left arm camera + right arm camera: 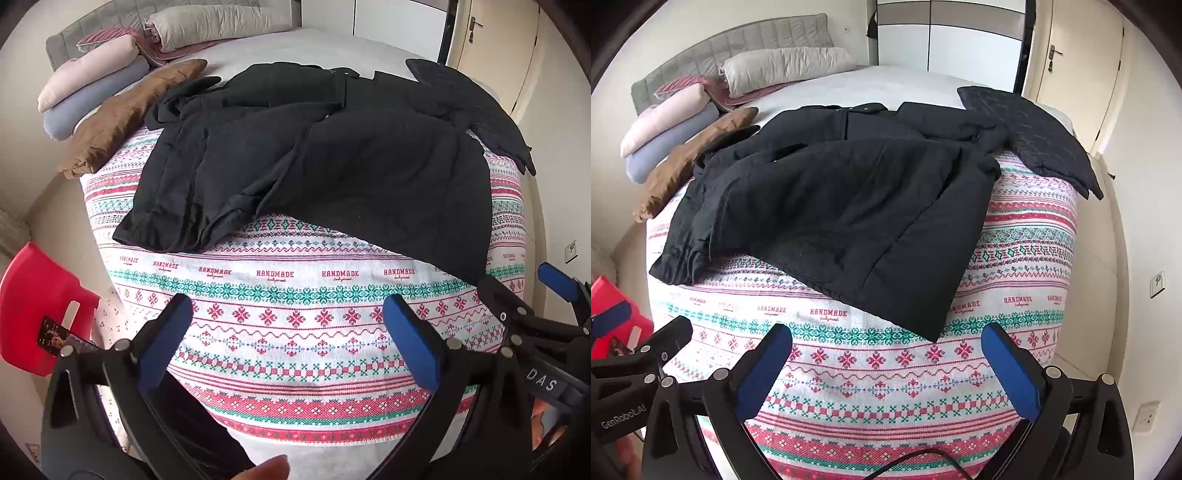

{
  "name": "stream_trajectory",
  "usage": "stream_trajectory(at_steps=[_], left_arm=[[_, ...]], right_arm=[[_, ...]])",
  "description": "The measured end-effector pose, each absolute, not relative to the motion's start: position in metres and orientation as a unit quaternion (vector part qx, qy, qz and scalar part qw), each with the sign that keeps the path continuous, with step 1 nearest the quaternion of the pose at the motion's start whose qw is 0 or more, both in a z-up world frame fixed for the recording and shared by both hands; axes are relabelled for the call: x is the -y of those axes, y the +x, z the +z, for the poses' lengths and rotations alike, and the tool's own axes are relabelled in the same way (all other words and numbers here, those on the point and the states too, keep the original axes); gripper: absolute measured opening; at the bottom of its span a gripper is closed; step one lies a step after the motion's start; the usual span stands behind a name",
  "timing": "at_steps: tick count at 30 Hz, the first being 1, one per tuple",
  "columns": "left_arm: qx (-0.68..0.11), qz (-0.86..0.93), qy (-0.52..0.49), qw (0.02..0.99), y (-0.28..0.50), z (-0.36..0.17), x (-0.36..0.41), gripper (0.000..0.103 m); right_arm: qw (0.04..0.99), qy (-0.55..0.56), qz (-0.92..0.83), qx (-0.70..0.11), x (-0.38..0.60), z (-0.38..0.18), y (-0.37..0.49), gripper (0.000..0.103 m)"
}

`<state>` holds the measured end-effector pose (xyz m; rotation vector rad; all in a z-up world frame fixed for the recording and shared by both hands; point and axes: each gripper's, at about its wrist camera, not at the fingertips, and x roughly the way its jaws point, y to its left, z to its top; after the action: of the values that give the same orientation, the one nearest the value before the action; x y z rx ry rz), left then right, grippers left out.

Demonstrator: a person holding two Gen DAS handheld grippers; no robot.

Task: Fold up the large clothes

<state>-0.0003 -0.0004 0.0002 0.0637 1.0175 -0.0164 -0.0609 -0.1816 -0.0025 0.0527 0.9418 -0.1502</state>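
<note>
Coat (827,206) lies on blanket (886,398); folded jacket (1034,136) right, pillows (665,136) left-behind.

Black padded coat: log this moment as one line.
black padded coat spread flat on patterned blanket | left hand-held gripper open | right hand-held gripper open

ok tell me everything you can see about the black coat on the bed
The black coat is a large padded garment with stitched seams, matte fabric as it looks. It lies spread flat and partly folded over itself on the patterned blanket, collar toward the headboard, hem toward the cameras. One sleeve reaches toward the brown garment; the far side meets a dark quilted piece. Both the left gripper and right gripper hover open, short of the hem, touching nothing.
</note>
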Motion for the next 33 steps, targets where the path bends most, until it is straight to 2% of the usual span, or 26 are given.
stream_trajectory(at_steps=[33], left_arm=[[-0.492, -0.02, 0.013, 0.87, 0.004, -0.003, -0.01, 0.102]], right_arm=[[0.889, 0.012, -0.066, -0.453, 0.174, -0.003, -0.057, 0.103]])
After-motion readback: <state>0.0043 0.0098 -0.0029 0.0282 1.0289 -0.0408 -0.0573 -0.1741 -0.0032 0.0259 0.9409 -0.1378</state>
